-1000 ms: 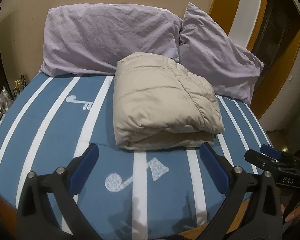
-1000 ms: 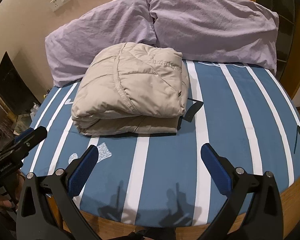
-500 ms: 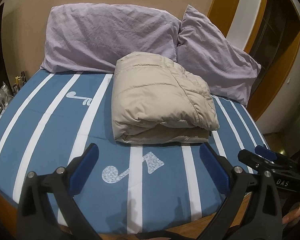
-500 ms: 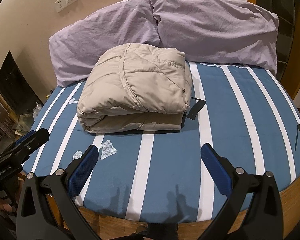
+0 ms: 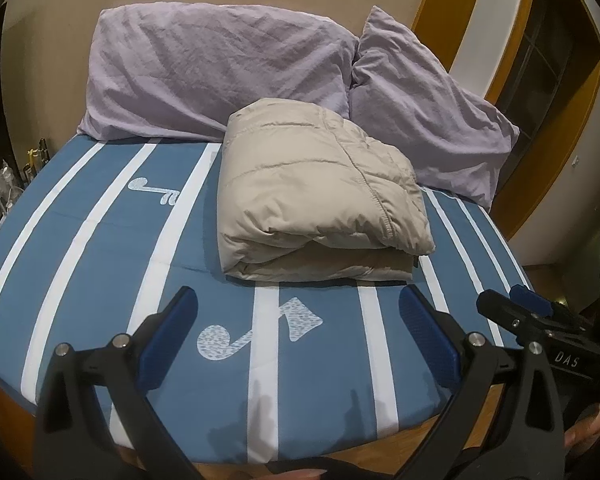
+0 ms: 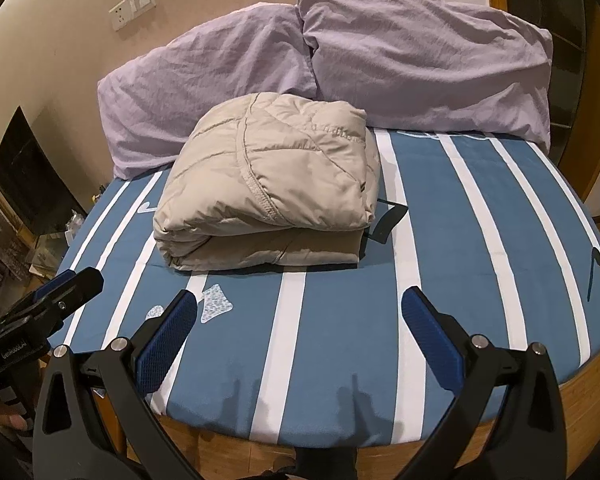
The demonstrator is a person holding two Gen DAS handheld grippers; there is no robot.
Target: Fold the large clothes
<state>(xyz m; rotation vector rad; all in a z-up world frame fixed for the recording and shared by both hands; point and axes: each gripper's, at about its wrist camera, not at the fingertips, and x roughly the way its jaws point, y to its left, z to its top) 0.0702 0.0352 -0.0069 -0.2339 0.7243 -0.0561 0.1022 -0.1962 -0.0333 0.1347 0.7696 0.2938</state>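
A beige quilted jacket [image 5: 320,200] lies folded into a thick bundle on the blue bed with white stripes [image 5: 100,264]; it also shows in the right wrist view [image 6: 268,188]. My left gripper [image 5: 298,312] is open and empty, held back over the bed's front edge, apart from the jacket. My right gripper [image 6: 300,312] is open and empty, also back from the jacket over the front edge. The right gripper shows at the right of the left wrist view [image 5: 528,316]; the left gripper shows at the left of the right wrist view [image 6: 56,292].
Two lilac pillows [image 5: 220,68] [image 5: 424,116] lean against the wall behind the jacket. A black strap [image 6: 388,220] pokes out at the jacket's right side. A cluttered low stand [image 6: 40,240] sits left of the bed. The wooden bed frame [image 6: 580,396] runs along the front.
Both grippers have drawn back from the jacket toward the bed's front edge, so more of the bed front shows. The jacket has not moved. Both grippers stay open.
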